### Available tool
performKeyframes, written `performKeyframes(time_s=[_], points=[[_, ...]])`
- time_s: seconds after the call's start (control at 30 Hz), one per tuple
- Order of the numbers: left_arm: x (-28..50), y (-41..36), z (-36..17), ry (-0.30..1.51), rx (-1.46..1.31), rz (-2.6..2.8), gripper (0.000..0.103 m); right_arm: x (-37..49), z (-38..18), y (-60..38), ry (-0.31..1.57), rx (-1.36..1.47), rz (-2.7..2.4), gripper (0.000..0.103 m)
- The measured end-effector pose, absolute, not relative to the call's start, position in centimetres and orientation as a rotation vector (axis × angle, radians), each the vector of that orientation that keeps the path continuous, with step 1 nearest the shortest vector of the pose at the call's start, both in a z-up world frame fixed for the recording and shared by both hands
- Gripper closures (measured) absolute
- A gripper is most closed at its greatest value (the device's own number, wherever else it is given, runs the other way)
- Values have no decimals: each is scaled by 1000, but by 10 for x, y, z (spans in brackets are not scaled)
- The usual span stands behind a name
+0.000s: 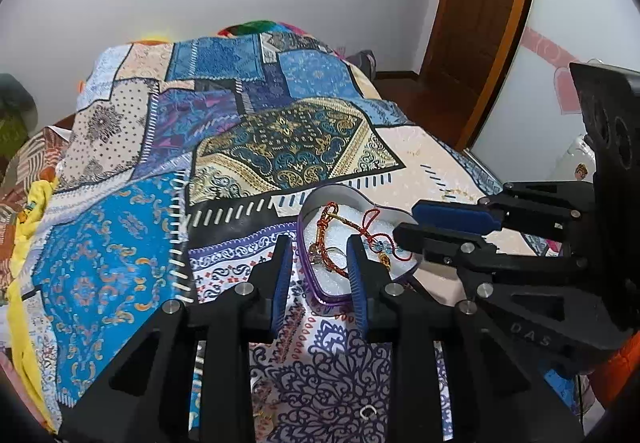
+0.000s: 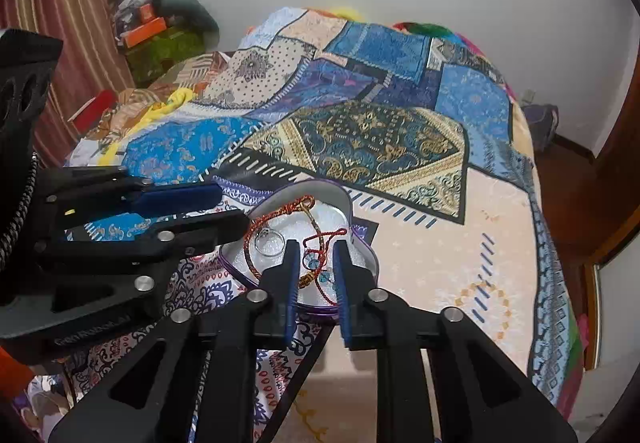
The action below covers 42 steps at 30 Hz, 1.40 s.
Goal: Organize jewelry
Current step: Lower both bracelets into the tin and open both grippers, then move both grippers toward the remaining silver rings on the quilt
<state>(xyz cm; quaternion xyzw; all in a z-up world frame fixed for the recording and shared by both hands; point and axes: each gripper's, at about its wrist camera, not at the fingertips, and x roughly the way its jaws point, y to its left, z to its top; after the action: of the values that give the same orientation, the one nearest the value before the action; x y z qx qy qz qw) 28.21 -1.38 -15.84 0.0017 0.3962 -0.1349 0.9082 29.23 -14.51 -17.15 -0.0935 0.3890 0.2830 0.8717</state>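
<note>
A heart-shaped tin (image 1: pixel 320 293) (image 2: pixel 362 249) with a purple rim and white lining lies on the patchwork bedspread. Inside it lie red and gold thread bracelets (image 1: pixel 332 221) (image 2: pixel 280 213), a red cord with blue beads (image 2: pixel 316 263) and a clear ring (image 2: pixel 270 242). My left gripper (image 1: pixel 318 249) is open, its fingers straddling the tin's near left edge. My right gripper (image 2: pixel 316 247) is open and empty, its fingers over the tin's near part around the blue beads. Each gripper shows in the other's view, the right (image 1: pixel 408 223) and the left (image 2: pixel 232 209), beside the tin.
The patchwork bedspread (image 1: pixel 280 147) (image 2: pixel 480 263) covers the bed and bulges high behind the tin. A small white ring (image 1: pixel 367 412) lies on the cloth near my left gripper. A wooden door (image 1: pixel 480 23) stands on the right, clutter (image 2: pixel 160 35) on the left.
</note>
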Motion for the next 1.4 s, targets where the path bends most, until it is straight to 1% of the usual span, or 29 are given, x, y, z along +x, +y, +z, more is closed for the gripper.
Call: performKeyframes(time_s=[0.1, 0.23, 0.33, 0.37, 0.4, 0.47, 0.63, 0.73, 1.03, 1.3, 1.33, 1.37, 1.4], points=[[274, -10, -149, 801, 7, -265, 75, 288, -163, -148, 791, -195, 580, 86], [261, -5, -138, 777, 11, -243, 67, 281, -154, -152, 768, -196, 555, 85], [249, 0, -129, 763, 13, -232, 65, 275, -147, -154, 757, -196, 548, 81], [246, 1, -127, 761, 12, -228, 62, 272, -145, -155, 752, -197, 544, 75], [241, 3, -124, 756, 9, -222, 60, 269, -143, -156, 744, -197, 538, 63], [231, 5, -121, 751, 5, -217, 58, 262, -138, -160, 726, -192, 532, 55], [209, 9, -118, 758, 18, -198, 56, 247, -135, -164, 720, -187, 529, 55], [197, 13, -119, 765, 18, -187, 48, 238, -136, -166, 728, -194, 520, 55], [181, 21, -149, 868, -26, -193, 48, 217, -170, -162, 828, -221, 518, 55], [173, 6, -185, 956, -22, -234, 48, 208, -203, -153, 907, -248, 552, 55], [173, 4, -187, 957, -26, -240, 48, 206, -206, -152, 911, -250, 557, 56], [173, 3, -188, 958, -32, -246, 48, 206, -207, -151, 913, -252, 561, 60], [174, 2, -190, 963, -38, -256, 48, 206, -209, -150, 917, -258, 568, 66]])
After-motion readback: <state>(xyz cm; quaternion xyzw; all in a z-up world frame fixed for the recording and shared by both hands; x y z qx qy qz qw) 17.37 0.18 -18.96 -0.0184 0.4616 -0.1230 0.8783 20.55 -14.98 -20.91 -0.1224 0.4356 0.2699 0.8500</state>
